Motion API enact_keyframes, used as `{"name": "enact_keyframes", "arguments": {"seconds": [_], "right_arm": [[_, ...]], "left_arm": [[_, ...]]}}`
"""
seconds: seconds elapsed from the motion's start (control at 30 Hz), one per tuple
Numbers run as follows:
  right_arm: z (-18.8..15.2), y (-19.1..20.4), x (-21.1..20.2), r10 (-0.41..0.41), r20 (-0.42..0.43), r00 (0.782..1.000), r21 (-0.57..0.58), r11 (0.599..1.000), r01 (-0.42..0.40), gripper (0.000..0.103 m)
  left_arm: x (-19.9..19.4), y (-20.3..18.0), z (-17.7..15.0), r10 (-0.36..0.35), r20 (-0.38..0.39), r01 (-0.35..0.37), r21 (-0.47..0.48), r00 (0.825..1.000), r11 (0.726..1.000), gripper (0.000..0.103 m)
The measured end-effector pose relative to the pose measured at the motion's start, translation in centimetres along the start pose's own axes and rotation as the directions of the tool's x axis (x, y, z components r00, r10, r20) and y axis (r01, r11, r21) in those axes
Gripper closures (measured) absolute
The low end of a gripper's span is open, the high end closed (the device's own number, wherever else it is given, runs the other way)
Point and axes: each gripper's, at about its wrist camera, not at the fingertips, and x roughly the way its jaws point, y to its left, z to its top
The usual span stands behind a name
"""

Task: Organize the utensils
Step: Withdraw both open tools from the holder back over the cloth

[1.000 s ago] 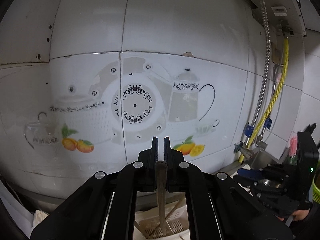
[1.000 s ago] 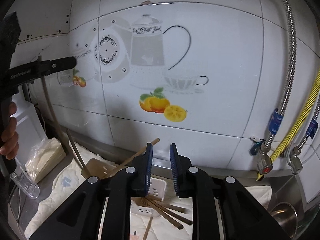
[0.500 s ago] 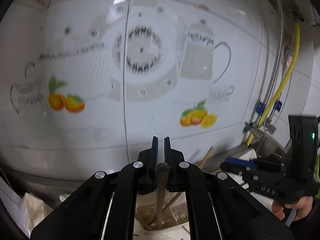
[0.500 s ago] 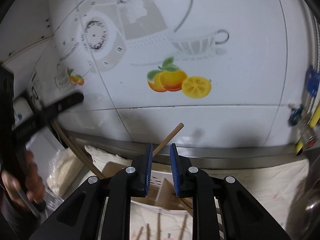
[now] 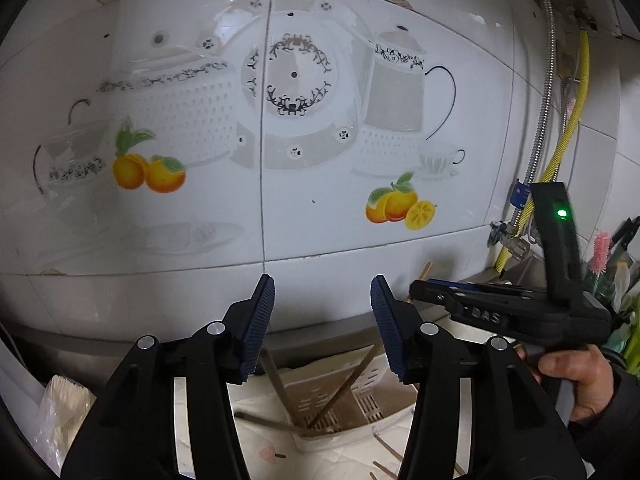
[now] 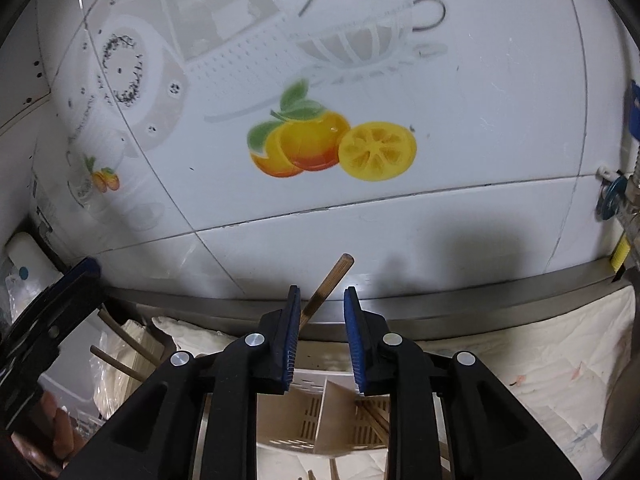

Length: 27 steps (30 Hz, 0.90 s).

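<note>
One word, "DAS", on the right gripper point(image 5: 436, 294); jaws opening.

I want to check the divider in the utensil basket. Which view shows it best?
The right wrist view: the divider shows between the claw arms, splitting the basket. The left wrist view shows the basket and sticks, no clear divider.

A: How does the left gripper point(image 5: 322, 316) stand?
B: Tilted downward, jaws opening, nothing between its pads

A: And the right gripper point(image 6: 320, 328)?
B: Also angled down, jaws opening narrowly, a hand point(image 5: 576, 380) gripping its handle
</note>
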Motion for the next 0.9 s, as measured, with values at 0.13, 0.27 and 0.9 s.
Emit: {"name": "enact_keyframes", "arguments": {"seconds": [0.13, 0.27, 0.9], "right_arm": [[0.1, -0.2, 1.1, 0.005, -0.006, 1.0, 0.024, 1.0, -0.005, 0.081], [0.3, -0.7, 1.9, 0.033, -0.003, 0.999, 0.059, 0.998, -0.033, 0.088], [-1.4, 5.1, -3.7, 0.052, 0.107, 0.993, -0.204, 0.979, -0.03, 0.072]], "left_arm": [[-0.9, 0.6, -0.5, 0.002, 0.002, -0.002, -0.012, 1.0, 1.0, 0.049], [-1.8, 0.9, -1.3, 0.012, 0.002, -0.012, -0.002, 1.0, 1.0, 0.048], [-5.2, 1.0, -11.8, 0.071, -0.123, -0.075, -0.029, 0.99, 0.997, 0.025]]}}
